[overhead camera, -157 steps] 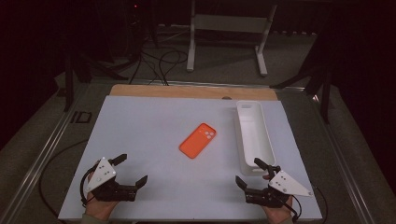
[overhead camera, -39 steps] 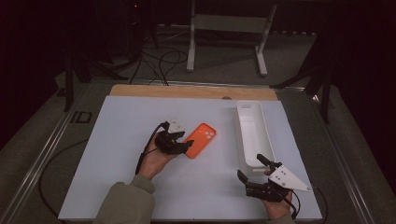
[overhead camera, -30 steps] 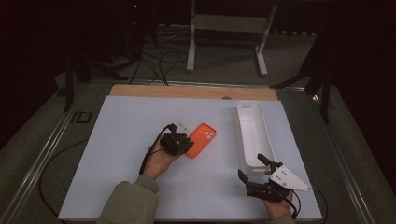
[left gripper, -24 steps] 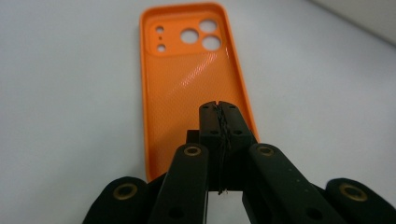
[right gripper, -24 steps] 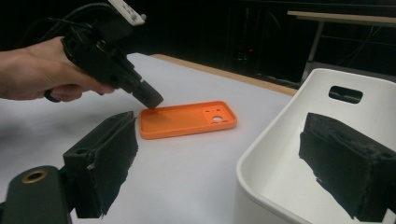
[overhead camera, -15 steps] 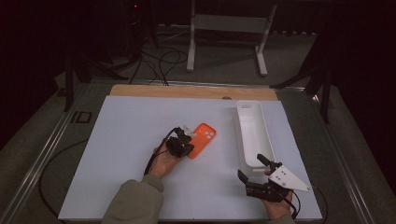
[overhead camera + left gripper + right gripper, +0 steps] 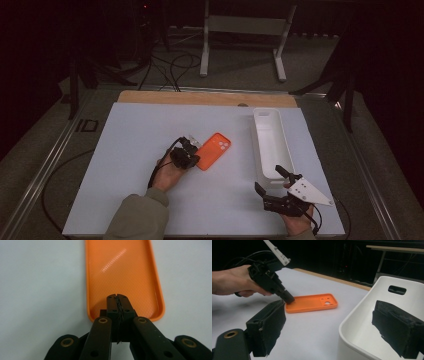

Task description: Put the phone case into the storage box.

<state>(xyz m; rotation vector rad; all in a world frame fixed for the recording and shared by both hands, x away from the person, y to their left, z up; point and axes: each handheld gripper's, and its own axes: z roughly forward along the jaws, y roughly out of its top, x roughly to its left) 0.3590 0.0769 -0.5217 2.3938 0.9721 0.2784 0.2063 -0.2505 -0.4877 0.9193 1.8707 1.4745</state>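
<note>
— What's on the flat white table top (image 7: pixel 125 150)?

— I see a long white plastic bin (image 7: pixel 269 142) along its right edge, and an orange rubbery phone case (image 7: pixel 214 151) lying flat near the middle, inner side up.

— Your left gripper (image 7: pixel 117 298)?

— I have its jaws pressed together, tips over the case's near end; whether they pinch its rim, I cannot tell.

— And the right gripper (image 7: pixel 270 181)?

— Jaws wide apart, near the front right corner, just beside the bin's near end.
</note>
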